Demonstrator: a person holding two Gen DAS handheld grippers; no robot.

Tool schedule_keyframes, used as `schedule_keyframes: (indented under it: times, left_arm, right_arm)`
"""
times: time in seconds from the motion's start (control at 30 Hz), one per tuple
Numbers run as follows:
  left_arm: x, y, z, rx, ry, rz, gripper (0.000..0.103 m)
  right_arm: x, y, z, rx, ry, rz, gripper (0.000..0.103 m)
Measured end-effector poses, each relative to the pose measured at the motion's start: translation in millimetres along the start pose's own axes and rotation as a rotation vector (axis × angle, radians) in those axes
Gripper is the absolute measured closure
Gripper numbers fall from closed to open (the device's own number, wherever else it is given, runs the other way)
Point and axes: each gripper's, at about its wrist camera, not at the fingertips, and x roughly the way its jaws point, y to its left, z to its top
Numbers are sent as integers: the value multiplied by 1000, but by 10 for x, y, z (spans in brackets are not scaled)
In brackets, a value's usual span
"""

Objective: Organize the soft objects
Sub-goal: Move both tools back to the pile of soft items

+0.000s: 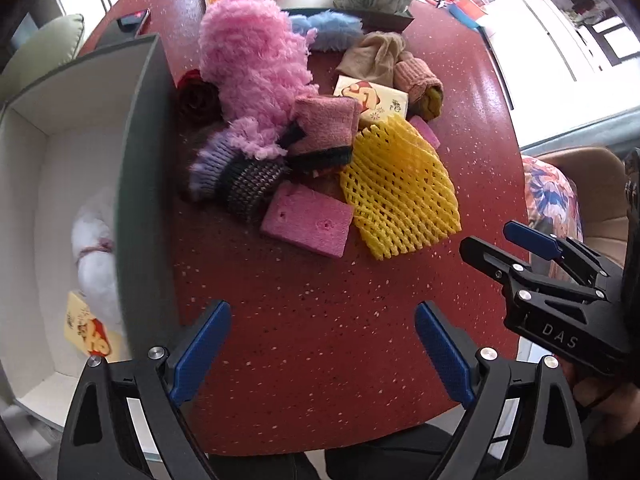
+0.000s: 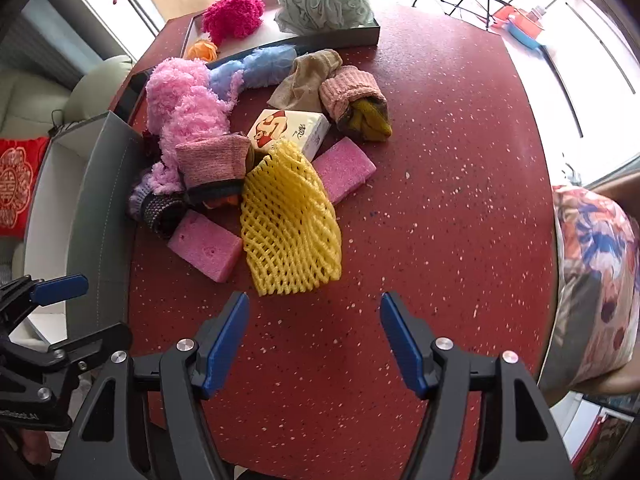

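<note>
Hovering over the red table [image 2: 440,160], the left claw [image 1: 322,344] and right claw [image 2: 316,332] gape wide, empty.

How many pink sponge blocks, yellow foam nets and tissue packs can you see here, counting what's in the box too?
Pink sponge blocks: 2, the near one and the far one
Yellow foam nets: 1
Tissue packs: 2, one in the pile and one inside the grey box
Total: 5
</note>
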Motion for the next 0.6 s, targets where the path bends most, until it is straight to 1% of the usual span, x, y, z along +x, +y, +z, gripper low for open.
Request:
schedule_keyframes:
  times: [0.07,0.2,0.3,0.37,0.4,0.47,0.5,0.53,0.6]
  left_arm:
    - [174,15,79,-57,20,28,9]
    - [449,76,208,-127,43,77,9]
    - [562,133,264,-175,46,106,9]
    - [593,157,294,-182,34,143,9]
    - [605,162,304,-176,30,152,9]
    - [635,132,323,-150,29,171,9]
    - [645,109,328,-137,28,174,9]
    - [657,76,334,-119,30,179,9]
    - [689,-4,365,-95,32,195,9]
  right_arm:
    - [109,-51,77,-31,15,12,32]
    - [333,-162,280,-49,40,74,32]
    - [505,-172,401,-62,65,126,32]
    - [625,-153,457,-75,80,145,32]
    - [696,-147,475,-79,95,160,35]
    - [826,-134,479,-86,135,191,82]
    - [871,-126,465,-98,145,180,89]
    - [881,-124,445,-112,141,179,93]
    - [862,-156,381,-127,128,207,94]
